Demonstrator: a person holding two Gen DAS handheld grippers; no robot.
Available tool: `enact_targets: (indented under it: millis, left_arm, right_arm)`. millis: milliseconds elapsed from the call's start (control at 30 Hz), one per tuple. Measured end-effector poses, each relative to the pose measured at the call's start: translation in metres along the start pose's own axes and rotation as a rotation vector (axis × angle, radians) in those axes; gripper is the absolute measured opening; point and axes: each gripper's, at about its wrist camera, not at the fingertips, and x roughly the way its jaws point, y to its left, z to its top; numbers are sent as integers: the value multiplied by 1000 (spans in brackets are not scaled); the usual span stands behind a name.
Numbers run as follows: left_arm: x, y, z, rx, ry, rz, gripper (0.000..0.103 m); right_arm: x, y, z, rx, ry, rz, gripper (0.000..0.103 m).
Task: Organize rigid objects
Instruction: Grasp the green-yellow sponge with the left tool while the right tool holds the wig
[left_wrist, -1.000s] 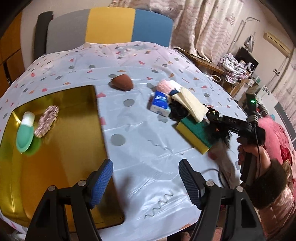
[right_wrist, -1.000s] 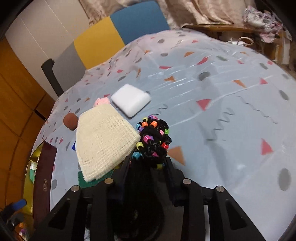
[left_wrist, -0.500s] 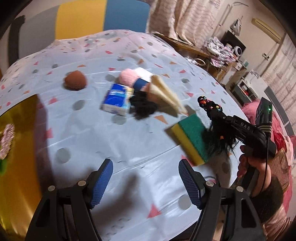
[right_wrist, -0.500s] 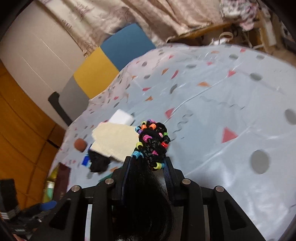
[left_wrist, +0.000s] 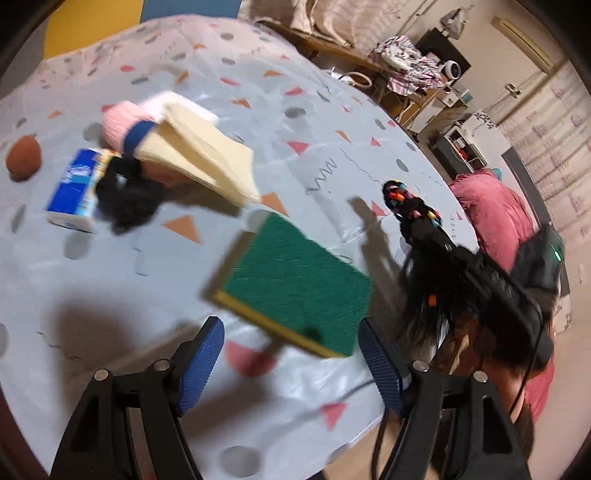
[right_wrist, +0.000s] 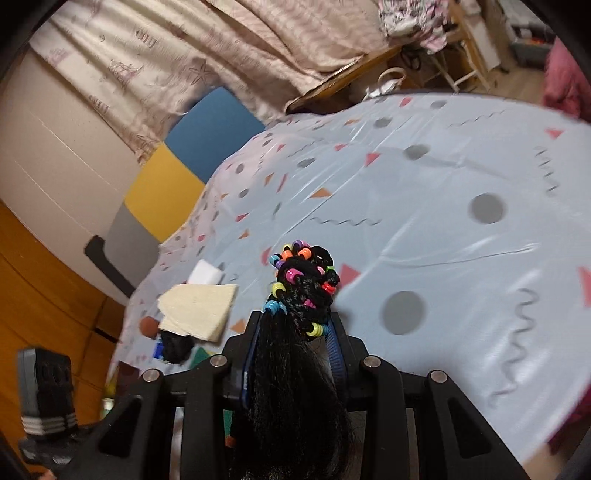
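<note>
My right claw is clamped on a black hairpiece, a knot of braided fibre studded with bright plastic beads, its long glossy strands trailing back between the blue ribbed pads. It hangs above the tabletop, not touching it. My left claw has just been spreading its jaws and stands wide, nothing between the pads; just ahead of it lies a scouring sponge, coarse green on top with a yellow foam edge. Farther off sits a loose heap: a cream woven cloth, folded and stiff-looking, over a black fuzzy lump, beside a blue tissue pack, a pink fluffy ball and a brown rounded piece, perhaps a makeup sponge, though blur hides its surface. The tabletop wears a shiny pale-blue plastic cover with grey dots, pink triangles and squiggles. Beyond it are patterned curtains, a chair back in grey, yellow and blue, and wood panelling.
</note>
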Motion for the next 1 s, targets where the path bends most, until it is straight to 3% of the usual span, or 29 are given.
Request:
enact_targets:
  millis: [167, 400, 567, 733, 867, 933, 1000]
  left_arm:
    - [24, -11, 10, -37, 54, 14, 85]
    - [45, 9, 38, -209, 77, 13, 85]
    - [57, -11, 45, -78, 55, 126, 88]
    - [57, -16, 40, -36, 32, 130, 88]
    - [45, -22, 36, -26, -12, 139, 88]
    - [50, -28, 35, 21, -9, 187, 89]
    - [56, -30, 34, 49, -13, 198, 95]
  right_arm:
    - [-3, 2, -9, -63, 4, -26, 34]
    - [8, 10, -26, -71, 36, -24, 34]
    - [-7, 16, -36, -115, -10, -107, 34]
    - [-34, 3, -36, -106, -90, -200, 34]
    - [-50, -11, -36, -52, -120, -202, 34]
    - [-51, -11, -38, -44, -114, -197, 34]
    - [-50, -8, -42, -47, -104, -191, 34]
